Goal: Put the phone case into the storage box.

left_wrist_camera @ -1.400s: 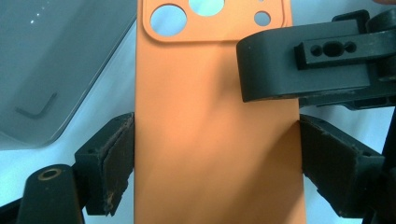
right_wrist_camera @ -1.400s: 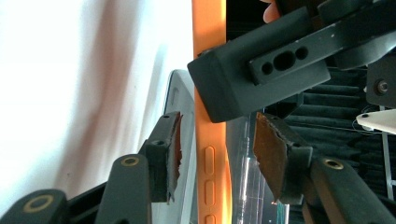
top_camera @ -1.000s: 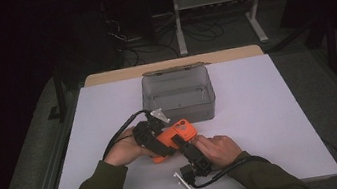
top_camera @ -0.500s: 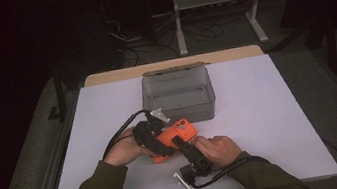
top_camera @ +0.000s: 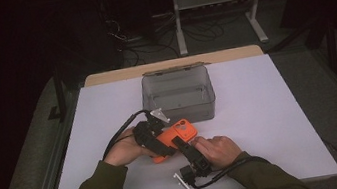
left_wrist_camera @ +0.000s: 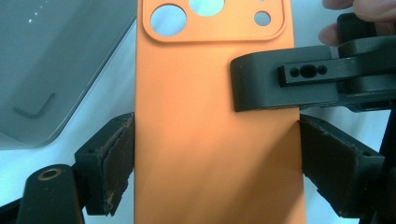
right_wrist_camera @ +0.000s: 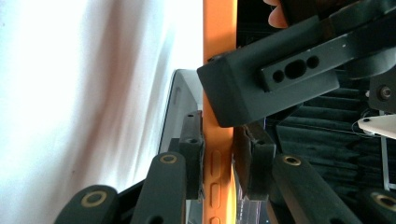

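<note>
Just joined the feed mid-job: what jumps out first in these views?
The orange phone case, held above the white table near its front edge. The left gripper clamps its long sides, and the right gripper, whose jaws have just been closing, pinches its edge by the buttons. Behind it stands a clear grey box, lid open.

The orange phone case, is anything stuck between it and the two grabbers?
No. The left gripper holds the orange phone case across its width, pads on both long edges. The right gripper, whose jaws have just been closing, pinches one side edge, pads against the case. Nothing visible sits between.
</note>
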